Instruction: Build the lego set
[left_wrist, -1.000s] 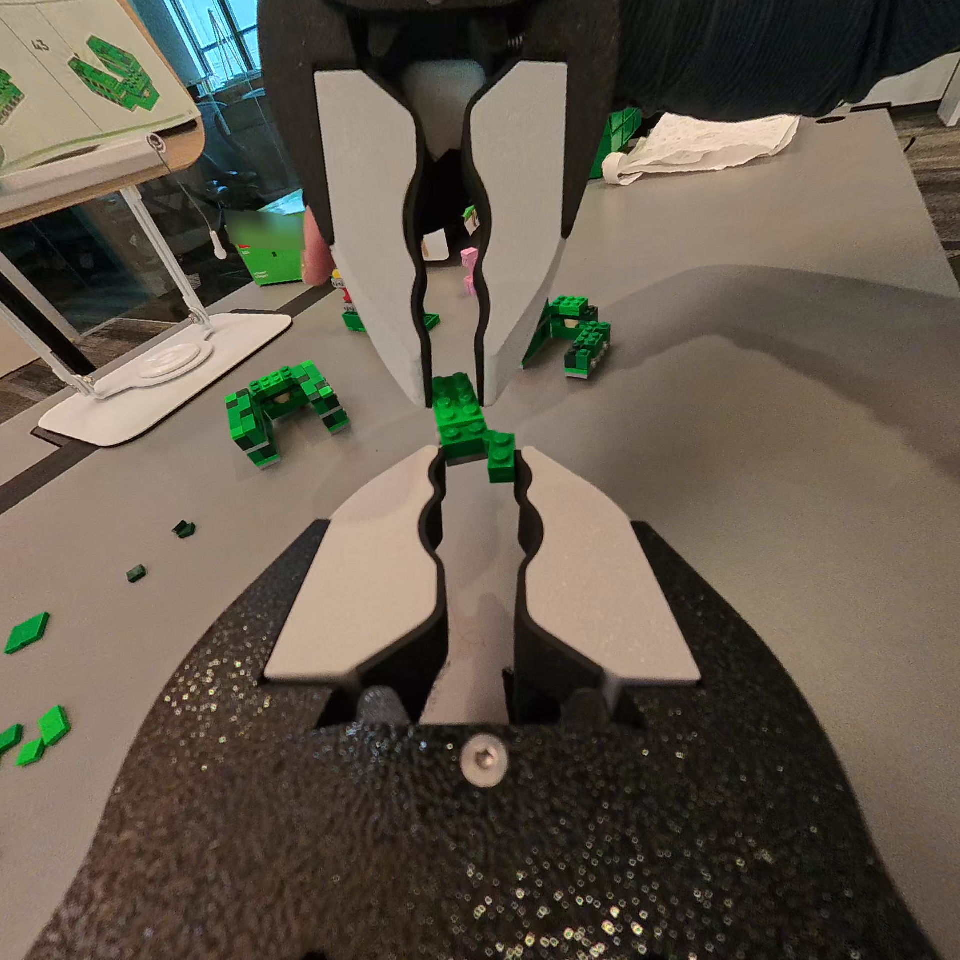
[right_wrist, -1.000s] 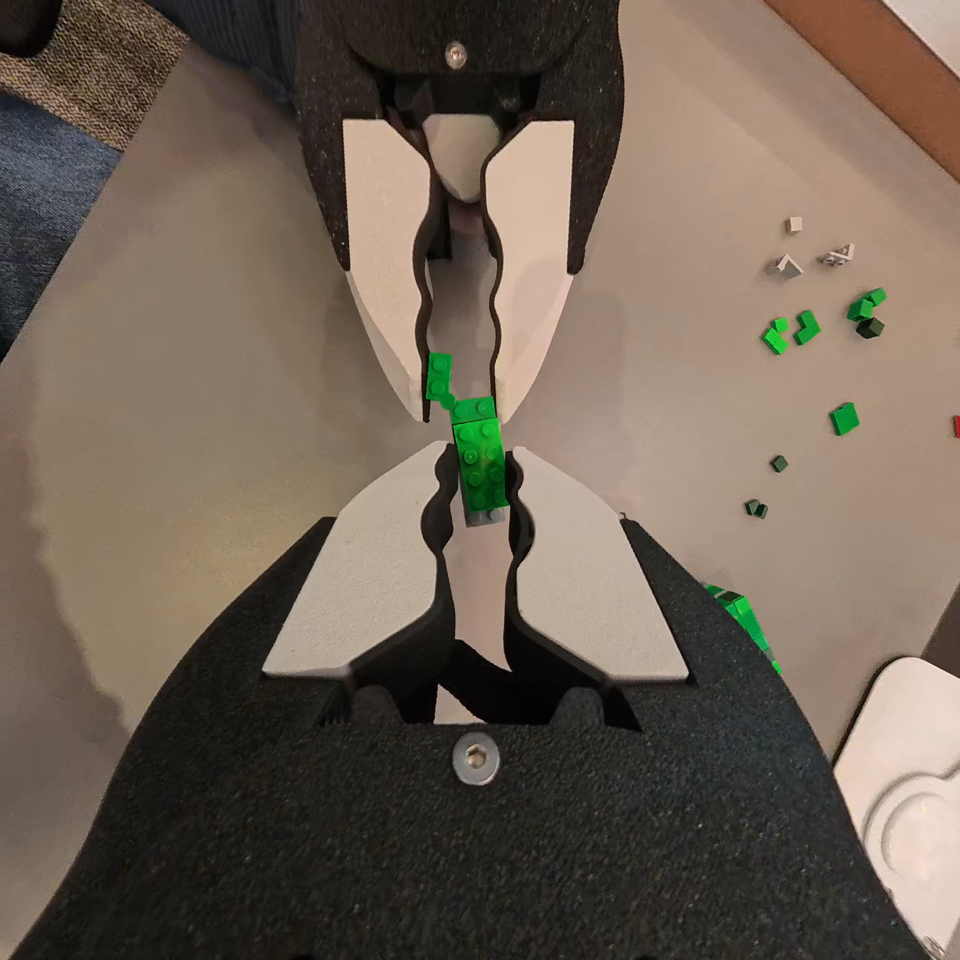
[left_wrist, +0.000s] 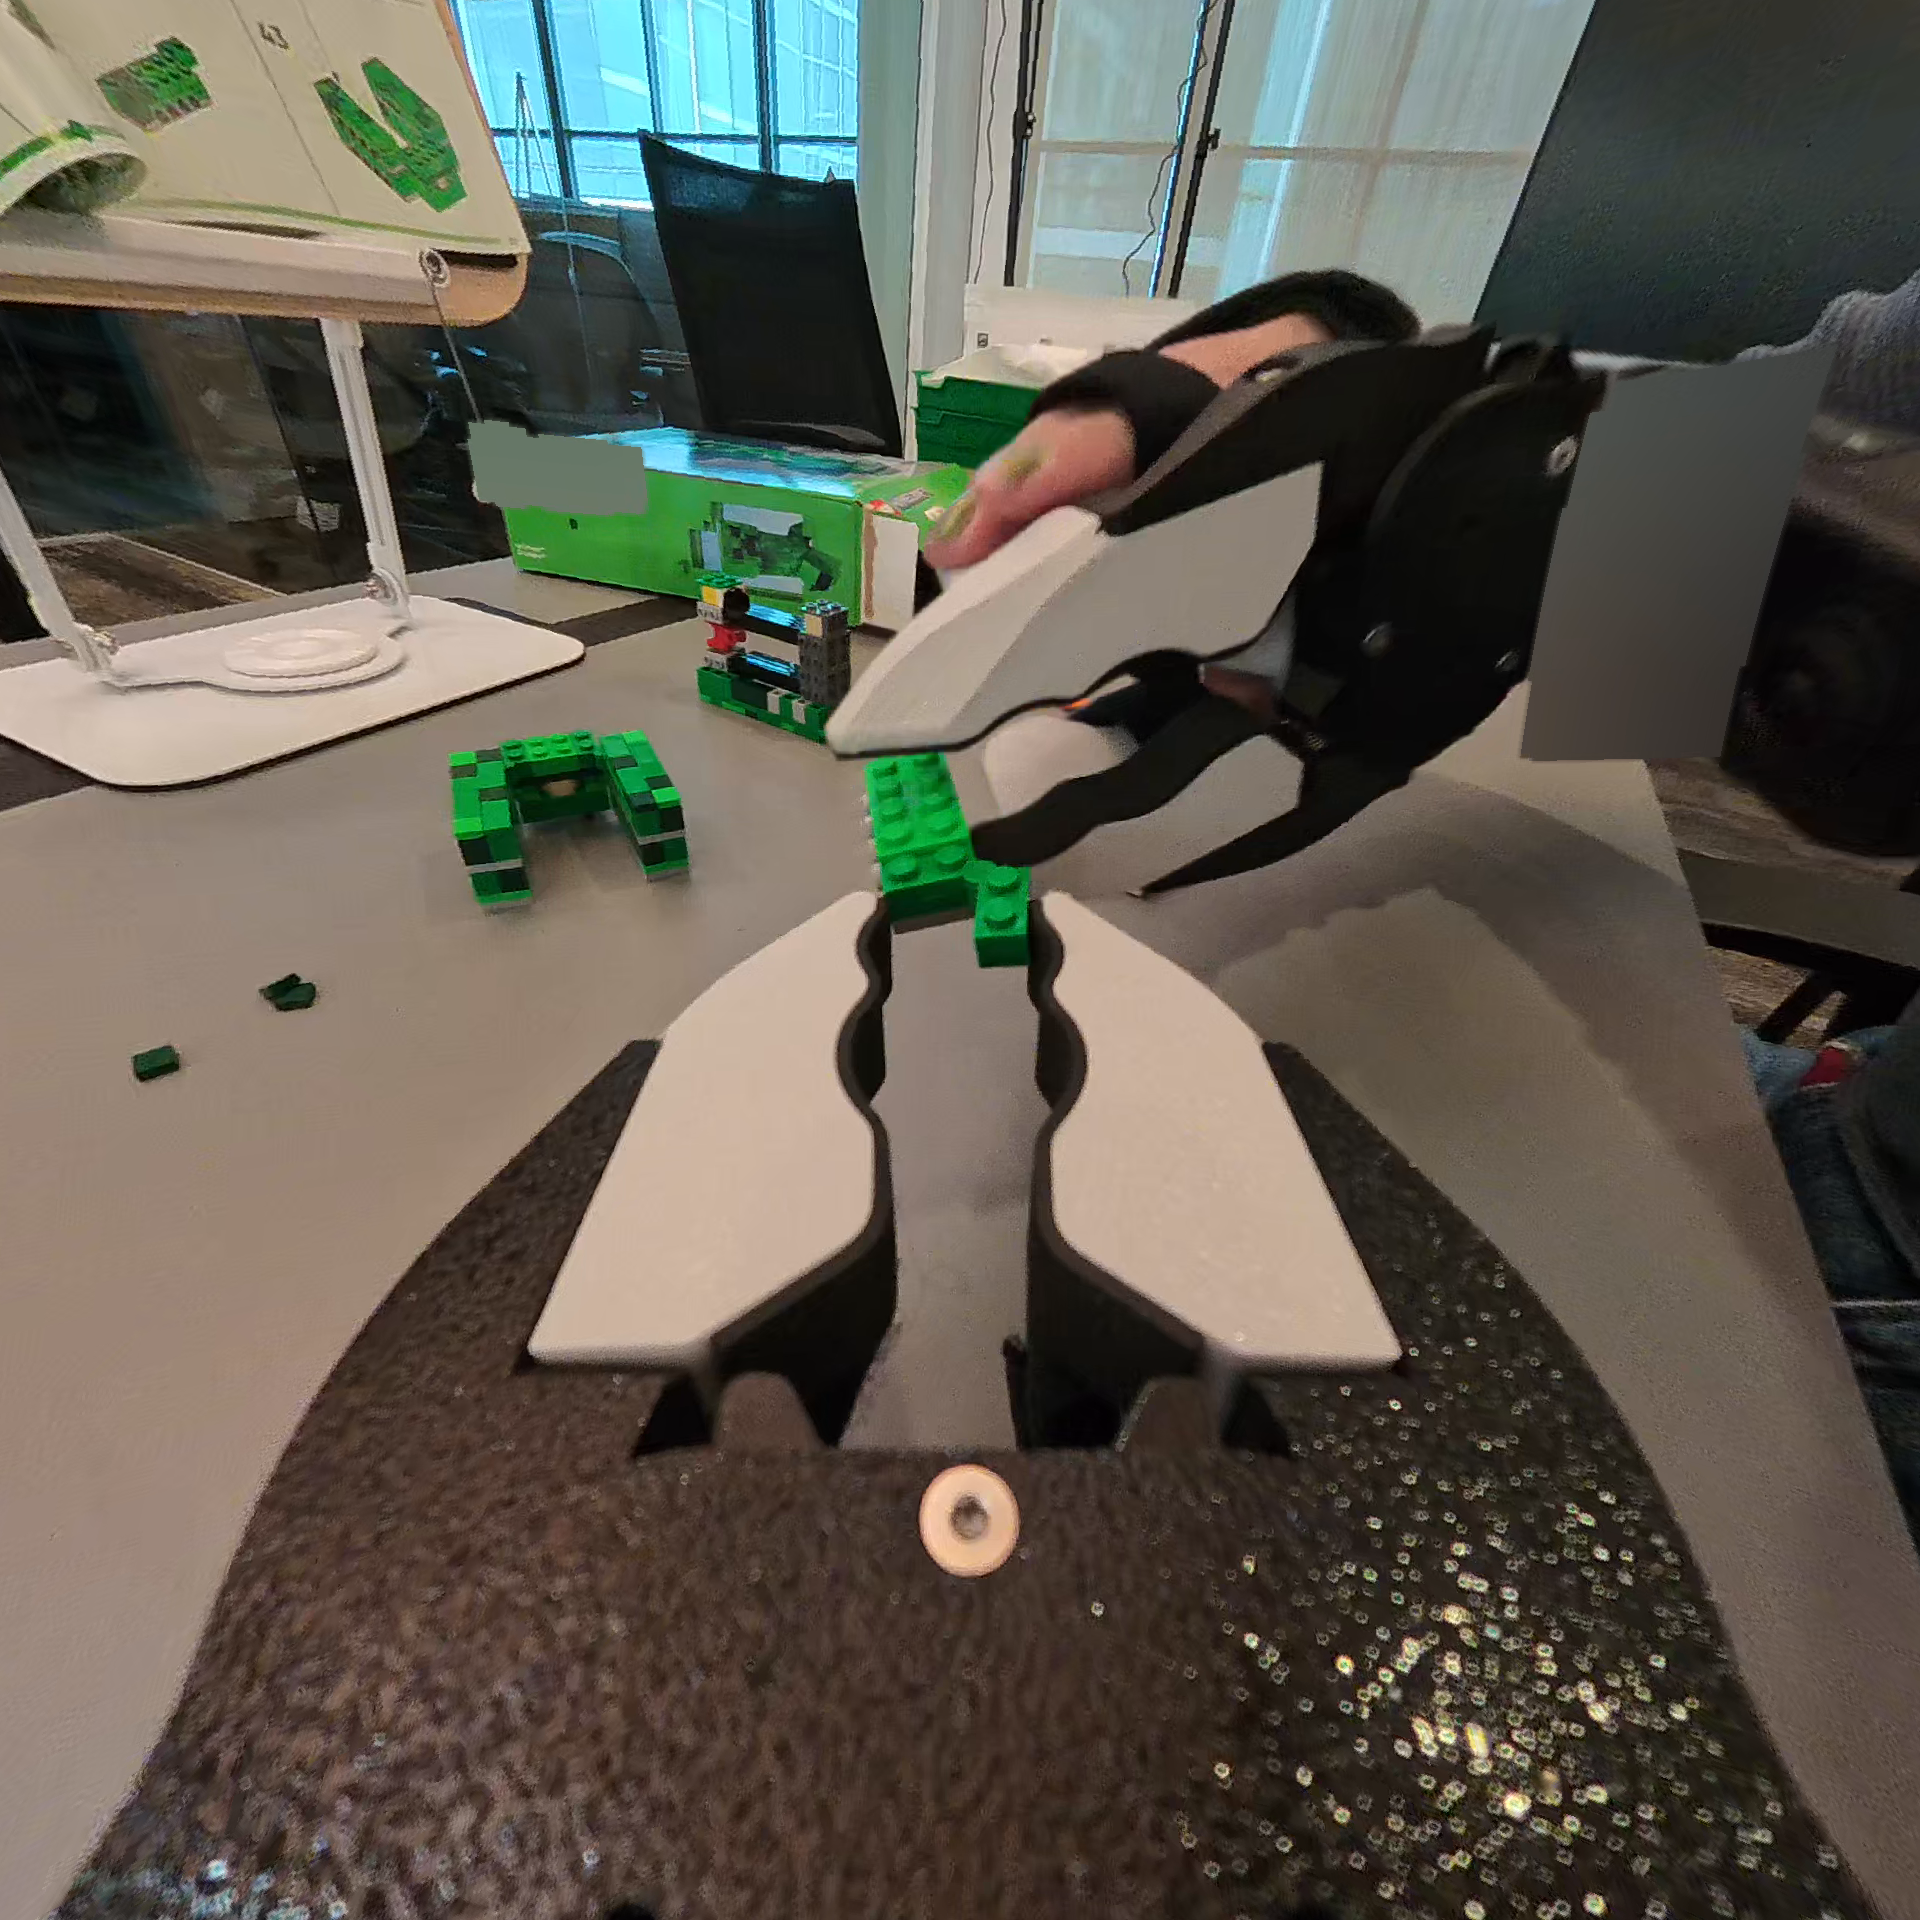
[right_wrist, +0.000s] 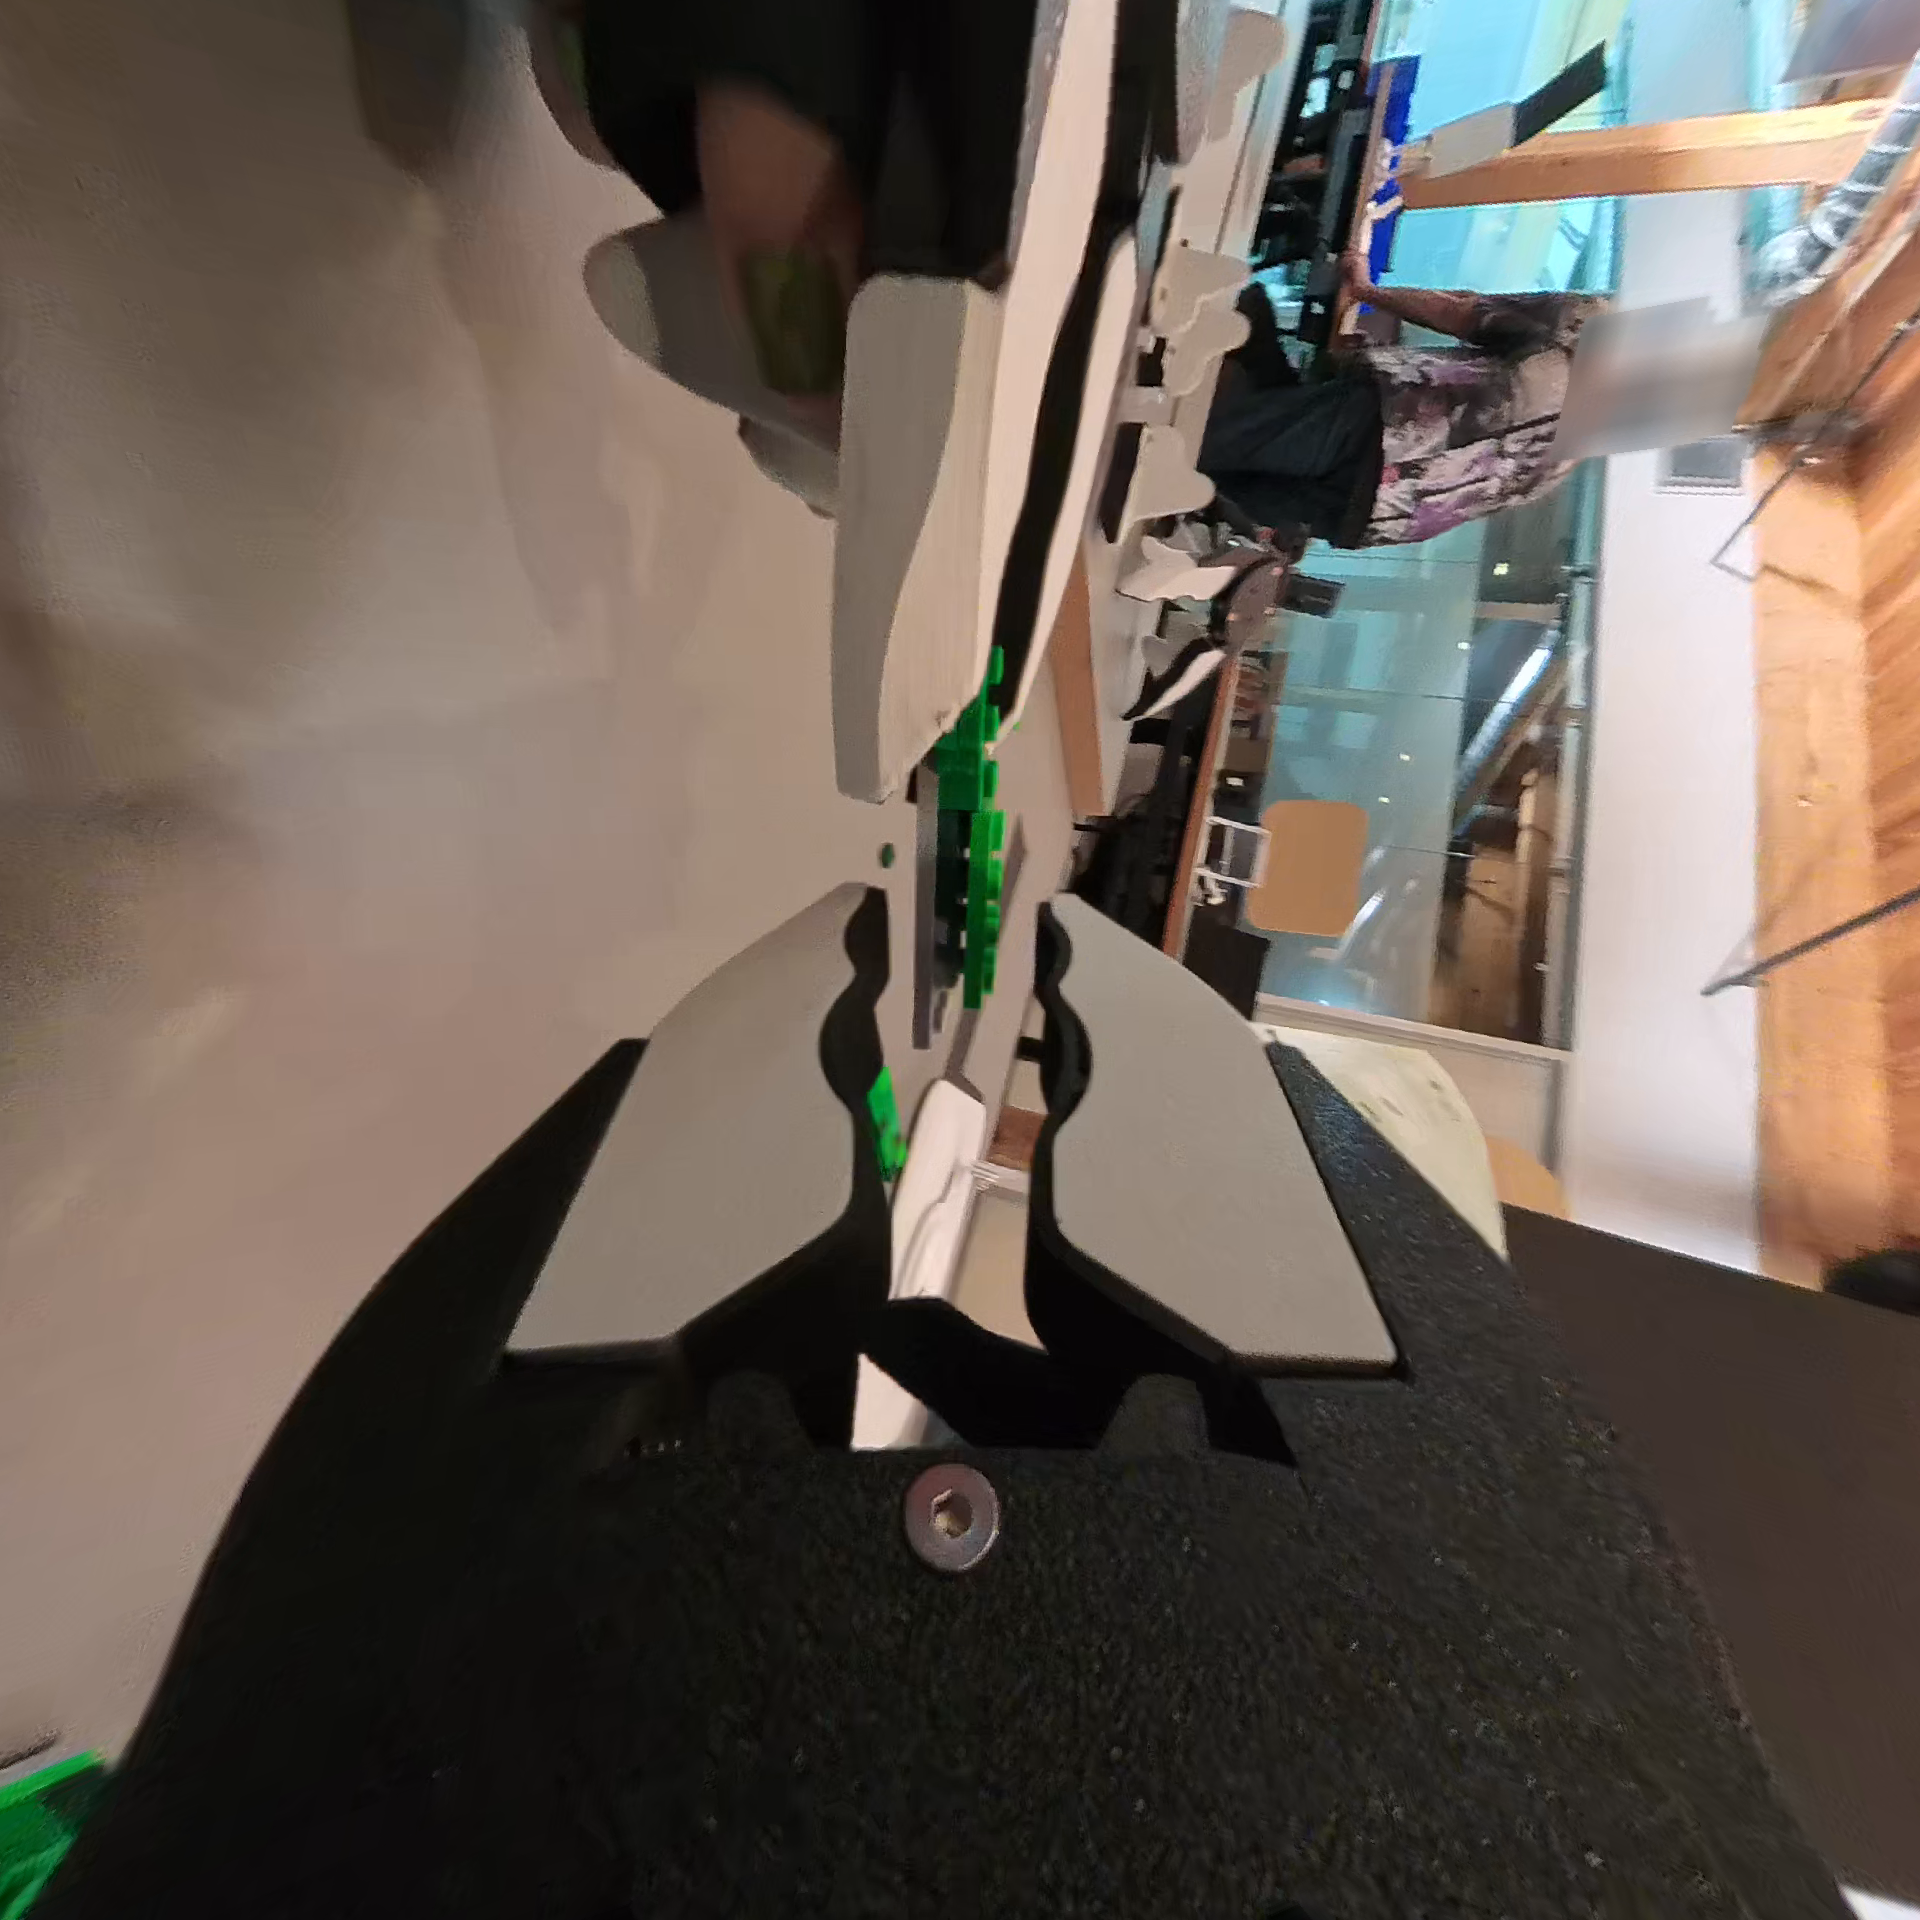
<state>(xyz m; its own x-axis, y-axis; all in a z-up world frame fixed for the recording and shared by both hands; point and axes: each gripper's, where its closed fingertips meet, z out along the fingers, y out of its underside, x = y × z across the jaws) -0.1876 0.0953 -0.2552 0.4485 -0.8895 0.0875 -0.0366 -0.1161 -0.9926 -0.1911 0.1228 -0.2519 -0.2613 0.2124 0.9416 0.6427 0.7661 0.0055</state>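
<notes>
Left tool (left_wrist: 956, 914), at frame centre, is clamped on the near end of a green brick piece (left_wrist: 920, 831), keeping it level and off the desk (left_wrist: 1351, 1039) so the studs face up. Right tool (left_wrist: 914, 769), coming in from the upper right, pinches the far end top and bottom; its own view (right_wrist: 961, 904) shows the piece edge-on between its tips, probably pressing a plate home. Beyond, left of centre, a green arch (left_wrist: 566, 810) waits beside the booklet stand (left_wrist: 281, 665).
</notes>
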